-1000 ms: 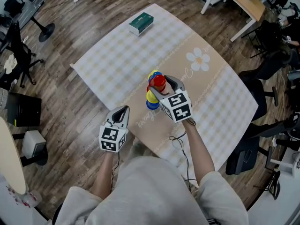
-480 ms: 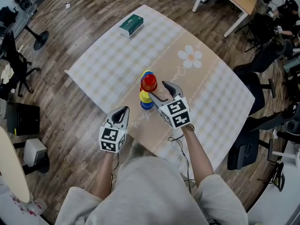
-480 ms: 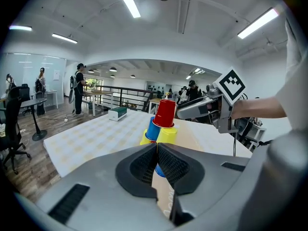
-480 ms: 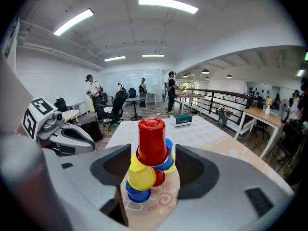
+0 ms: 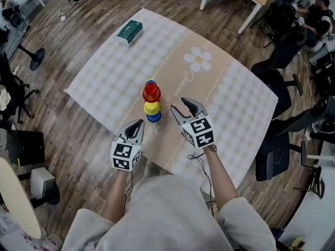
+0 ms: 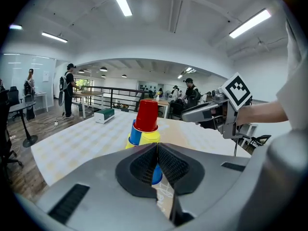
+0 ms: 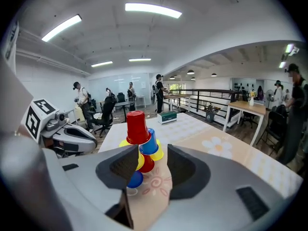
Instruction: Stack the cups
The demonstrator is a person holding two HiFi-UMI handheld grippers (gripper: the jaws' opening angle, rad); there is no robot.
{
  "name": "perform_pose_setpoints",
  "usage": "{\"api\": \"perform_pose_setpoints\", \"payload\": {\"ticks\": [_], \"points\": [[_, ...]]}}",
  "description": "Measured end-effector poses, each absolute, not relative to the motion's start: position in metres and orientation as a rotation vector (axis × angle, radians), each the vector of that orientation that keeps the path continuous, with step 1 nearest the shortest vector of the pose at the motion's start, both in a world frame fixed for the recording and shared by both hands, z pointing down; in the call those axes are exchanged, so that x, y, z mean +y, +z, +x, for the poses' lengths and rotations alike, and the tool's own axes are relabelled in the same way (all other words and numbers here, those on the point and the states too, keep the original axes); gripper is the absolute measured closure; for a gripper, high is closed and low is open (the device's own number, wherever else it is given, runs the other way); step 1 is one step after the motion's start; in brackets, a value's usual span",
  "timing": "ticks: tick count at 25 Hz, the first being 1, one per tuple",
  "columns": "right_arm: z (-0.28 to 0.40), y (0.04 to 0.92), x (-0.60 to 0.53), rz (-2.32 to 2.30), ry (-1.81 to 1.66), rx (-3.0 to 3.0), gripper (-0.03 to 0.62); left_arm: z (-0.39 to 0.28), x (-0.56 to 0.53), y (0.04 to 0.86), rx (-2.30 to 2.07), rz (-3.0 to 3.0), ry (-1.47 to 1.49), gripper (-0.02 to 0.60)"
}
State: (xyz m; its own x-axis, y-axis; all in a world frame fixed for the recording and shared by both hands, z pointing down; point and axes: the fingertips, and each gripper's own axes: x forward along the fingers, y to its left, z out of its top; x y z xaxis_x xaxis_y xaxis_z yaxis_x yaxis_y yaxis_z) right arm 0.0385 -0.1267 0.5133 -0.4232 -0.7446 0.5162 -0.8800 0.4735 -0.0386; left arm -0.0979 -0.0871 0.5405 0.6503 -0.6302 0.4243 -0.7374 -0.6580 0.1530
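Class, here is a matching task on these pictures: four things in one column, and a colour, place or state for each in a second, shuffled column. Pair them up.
1. uppermost cup
2. green box
3. left claw
4. right claw

A. open, empty
B. red
C. shut, empty
D. far corner of the table

Pairs: 1-B, 2-D, 3-C, 4-A

cup stack (image 5: 152, 103) on table (image 5: 104, 77) | box (image 5: 129, 32) behind, left | left claw (image 5: 139, 123), right claw (image 5: 178, 104) before

Ahead of the right gripper (image 5: 179, 104): red cup (image 5: 151, 92) over yellow cups (image 5: 152, 107) and blue cups (image 5: 154, 117). Cream-checked tablecloth (image 5: 104, 72), beige band (image 5: 222, 80), white daisy (image 5: 198, 59). Beyond, a box (image 5: 129, 32), seemingly dark green.
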Motion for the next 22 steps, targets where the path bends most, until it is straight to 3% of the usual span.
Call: {"api": "perform_pose_setpoints", "payload": {"ticks": [10,22], "points": [[0.118,0.507,-0.092,1.626,0.436,-2.192,0.592,-0.046,-0.080,0.531,-0.977,2.643,0.498,0.568],[0.175,0.507,-0.044,1.792,0.457,-2.126,0.594,-0.002,-0.078,0.519,-0.889,2.717,0.501,0.568]]}}
